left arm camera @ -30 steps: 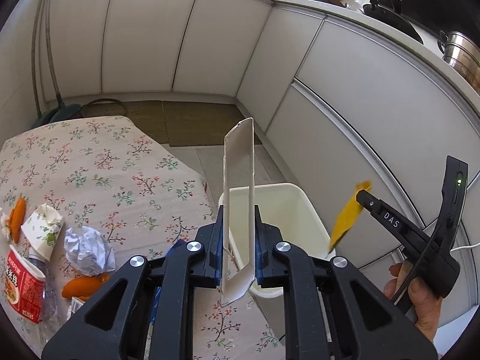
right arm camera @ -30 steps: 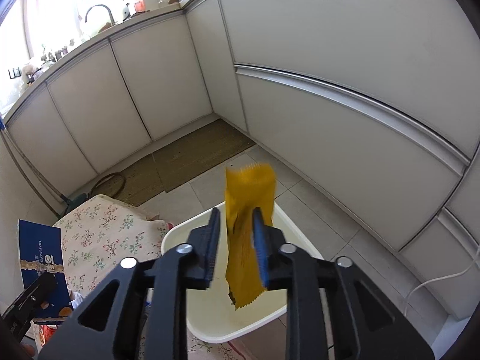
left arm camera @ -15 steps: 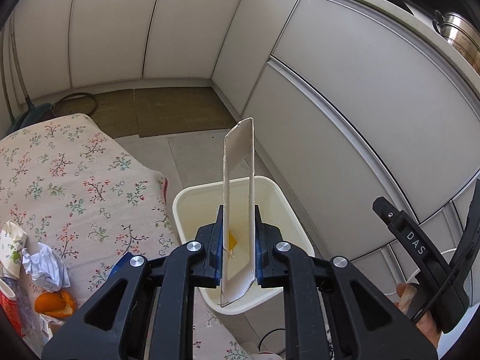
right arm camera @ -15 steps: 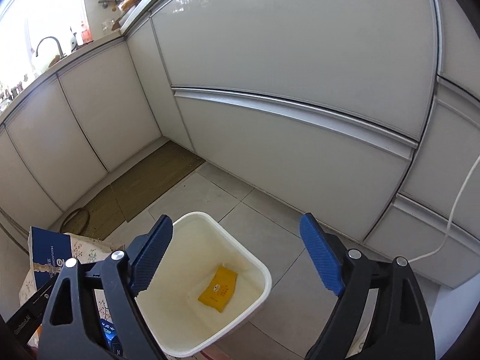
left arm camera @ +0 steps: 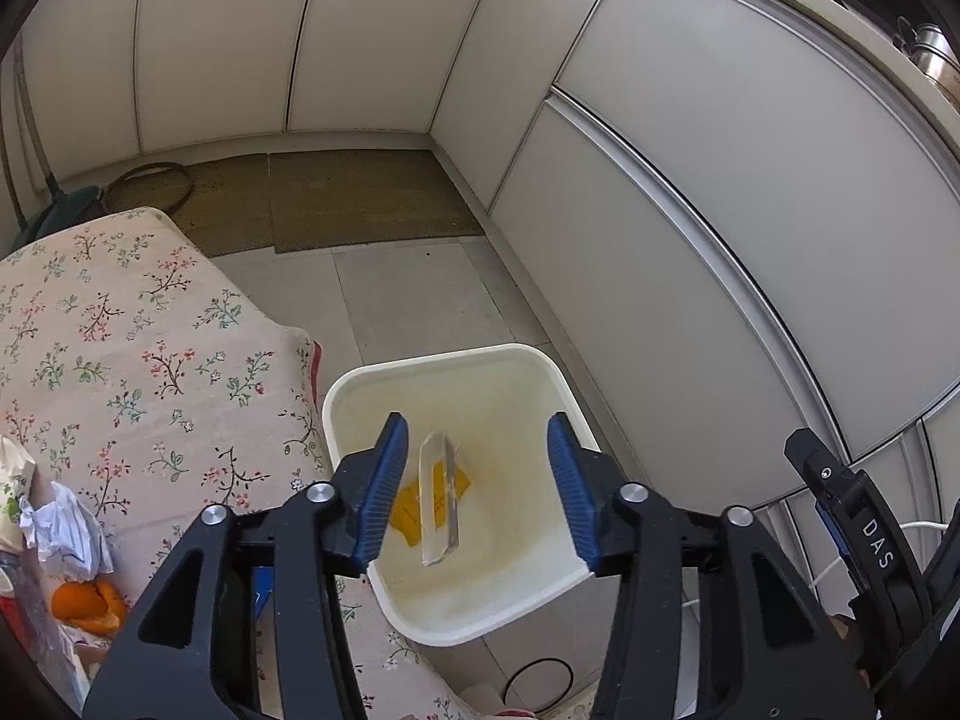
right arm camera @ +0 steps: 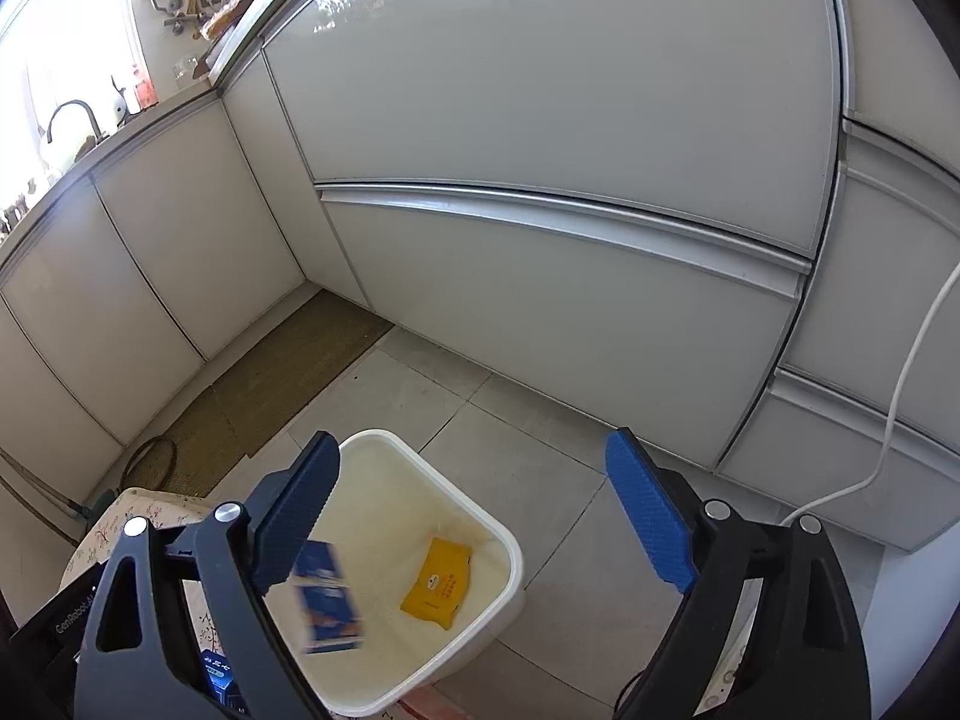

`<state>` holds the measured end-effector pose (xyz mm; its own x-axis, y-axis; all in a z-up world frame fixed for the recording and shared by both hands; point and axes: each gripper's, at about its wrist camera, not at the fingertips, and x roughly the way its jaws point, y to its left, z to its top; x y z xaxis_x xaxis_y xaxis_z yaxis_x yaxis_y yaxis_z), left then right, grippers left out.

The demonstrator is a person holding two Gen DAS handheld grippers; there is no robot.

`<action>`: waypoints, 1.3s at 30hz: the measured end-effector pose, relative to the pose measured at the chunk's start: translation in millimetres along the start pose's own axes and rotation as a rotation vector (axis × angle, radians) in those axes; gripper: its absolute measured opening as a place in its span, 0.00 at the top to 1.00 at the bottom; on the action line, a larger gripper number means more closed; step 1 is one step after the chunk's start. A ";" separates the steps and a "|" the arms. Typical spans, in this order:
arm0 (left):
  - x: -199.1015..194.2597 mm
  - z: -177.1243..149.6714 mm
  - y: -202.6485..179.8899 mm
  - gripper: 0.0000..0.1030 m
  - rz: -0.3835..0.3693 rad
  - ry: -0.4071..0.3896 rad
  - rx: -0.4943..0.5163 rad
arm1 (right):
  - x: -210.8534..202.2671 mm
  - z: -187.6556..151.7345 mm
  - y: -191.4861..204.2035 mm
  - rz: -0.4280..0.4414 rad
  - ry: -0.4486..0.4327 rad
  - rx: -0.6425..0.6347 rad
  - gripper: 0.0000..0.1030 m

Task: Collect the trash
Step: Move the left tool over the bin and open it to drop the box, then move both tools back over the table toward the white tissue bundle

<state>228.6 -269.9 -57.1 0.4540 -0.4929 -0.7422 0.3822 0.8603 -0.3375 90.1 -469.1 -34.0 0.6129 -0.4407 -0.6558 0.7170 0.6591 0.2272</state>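
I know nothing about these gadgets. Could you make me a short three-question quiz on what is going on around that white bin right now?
1. True or false: the yellow packet lies on the bottom of the white bin.
2. The blue-and-white carton is: A) clamped in the left hand-held gripper; B) loose inside the bin's opening, no pads touching it; C) on the flowered tablecloth.
3. Name one piece of trash still on the tablecloth.

Key
1. True.
2. B. The left hand-held gripper's jaws are opening and the carton is clear of both pads; the right hand-held gripper is opening too, with nothing in it.
3. The orange peel, or the crumpled paper.
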 end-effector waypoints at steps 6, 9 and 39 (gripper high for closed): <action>-16.6 -6.2 5.6 0.23 0.067 -0.056 0.010 | -6.9 -5.5 12.9 0.021 0.001 -0.040 0.12; -27.9 -8.7 13.3 0.15 0.097 -0.083 -0.004 | -12.7 -10.5 24.1 0.040 -0.001 -0.067 0.08; -136.9 -51.2 162.9 0.07 0.362 -0.166 -0.193 | -68.1 -103.2 174.2 0.210 0.002 -0.428 0.06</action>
<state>187.4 -55.5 -40.1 0.6605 -0.1556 -0.7345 0.0243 0.9822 -0.1862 139.0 -261.4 -24.0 0.7290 -0.2701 -0.6290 0.3760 0.9258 0.0381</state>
